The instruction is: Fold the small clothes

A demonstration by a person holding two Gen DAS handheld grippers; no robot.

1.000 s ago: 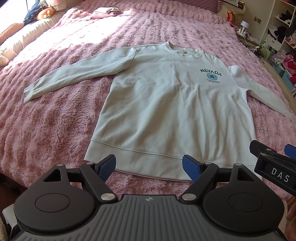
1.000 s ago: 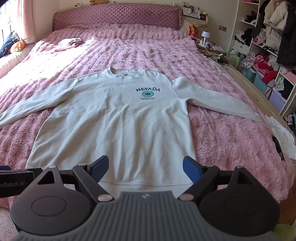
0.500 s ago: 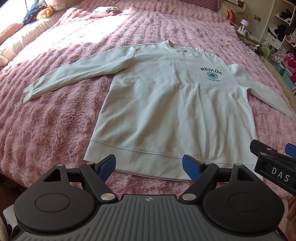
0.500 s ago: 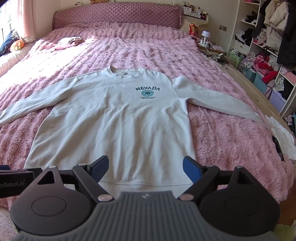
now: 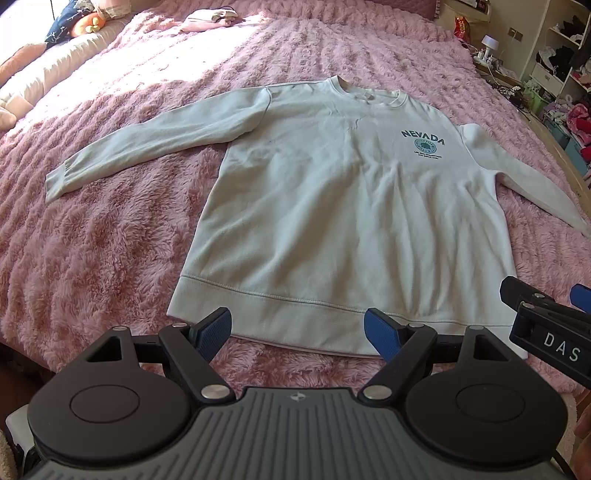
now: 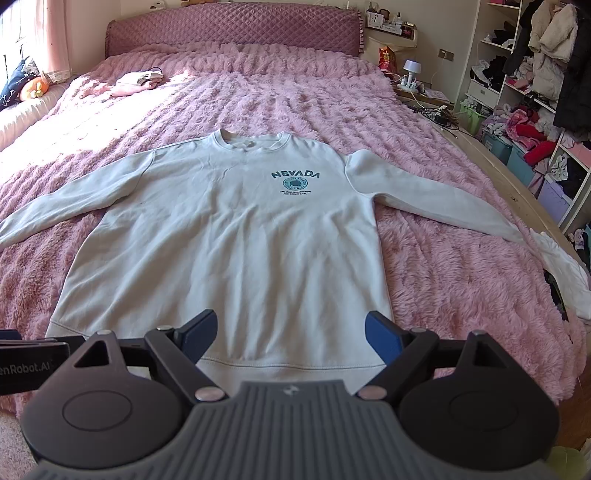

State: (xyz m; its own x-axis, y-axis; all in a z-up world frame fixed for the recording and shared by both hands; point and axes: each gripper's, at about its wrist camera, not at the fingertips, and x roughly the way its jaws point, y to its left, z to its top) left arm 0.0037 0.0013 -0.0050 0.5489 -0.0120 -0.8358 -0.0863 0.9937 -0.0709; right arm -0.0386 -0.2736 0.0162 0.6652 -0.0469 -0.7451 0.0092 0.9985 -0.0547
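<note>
**Sweatshirt spread flat on the pink bed, both tongs held apart at its hem**

A bed with a shaggy pink blanket (image 6: 424, 266) fills both views, ending at a quilted mauve headboard (image 6: 232, 31) at the far side. Flat on the blanket, front up and unfolded, lies a pale long-sleeved sweatshirt (image 6: 229, 251) with its collar toward the headboard and its hem toward the cameras. Both of its 2 sleeves stretch out sideways and slightly downward; the right sleeve's cuff reaches the bed edge near a white garment (image 6: 561, 273) lying there. A teal "NEVADA" print (image 6: 295, 181) with a round emblem under it sits on the chest.

To the right of the bed, open shelves (image 6: 532, 85) hold heaped clothes and storage bins. A small pink garment (image 6: 138, 81) lies crumpled far up the blanket, and an orange plush toy (image 6: 35, 88) rests on a pale cushion at the left edge.

The left gripper (image 5: 297, 334) hovers just above the sweatshirt's lower left hem, its 2 blue-padded fingers (image 5: 212, 332) spread wide with nothing between them. The right gripper (image 6: 290, 334) hangs over the middle of the hem, its jaws equally apart and empty. Its black body shows at the right edge of the left wrist view.
</note>
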